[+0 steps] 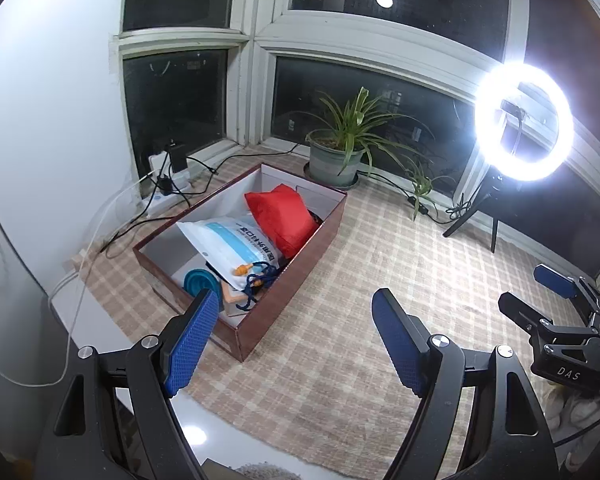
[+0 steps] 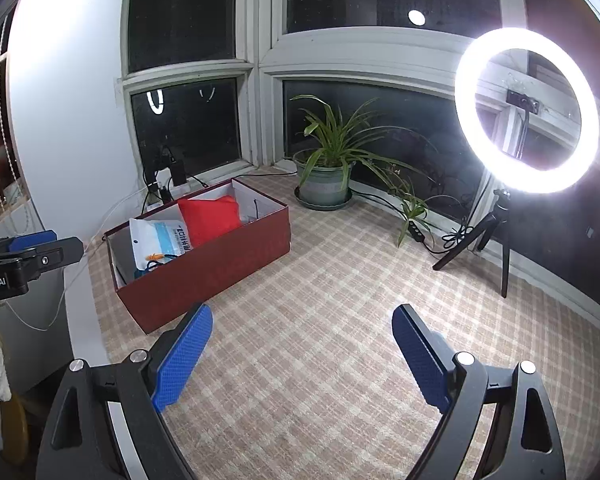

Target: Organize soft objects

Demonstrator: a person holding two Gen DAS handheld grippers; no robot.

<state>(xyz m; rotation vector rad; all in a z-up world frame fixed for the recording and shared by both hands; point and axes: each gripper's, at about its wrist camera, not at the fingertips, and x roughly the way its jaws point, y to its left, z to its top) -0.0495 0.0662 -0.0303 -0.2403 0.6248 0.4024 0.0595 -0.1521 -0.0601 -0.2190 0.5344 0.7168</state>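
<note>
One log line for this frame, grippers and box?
left gripper: open, empty | right gripper: open, empty | red box: holds red cushion, white packet

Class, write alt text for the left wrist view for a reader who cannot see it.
An open dark red box on a checked cloth holds a red cushion, a white packet and smaller items. The left tool is open and empty in front; a potted plant stands behind.

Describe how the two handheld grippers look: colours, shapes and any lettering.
Both match. The left gripper and right gripper have black angular frames with triangular cut-outs, silver round pivot bolts, and two flat fingers faced with blue dimpled pads. White lettering "DAS" marks the right one's side; "Robot.AI" marks the left one's. No sleeves or hands show.
</note>
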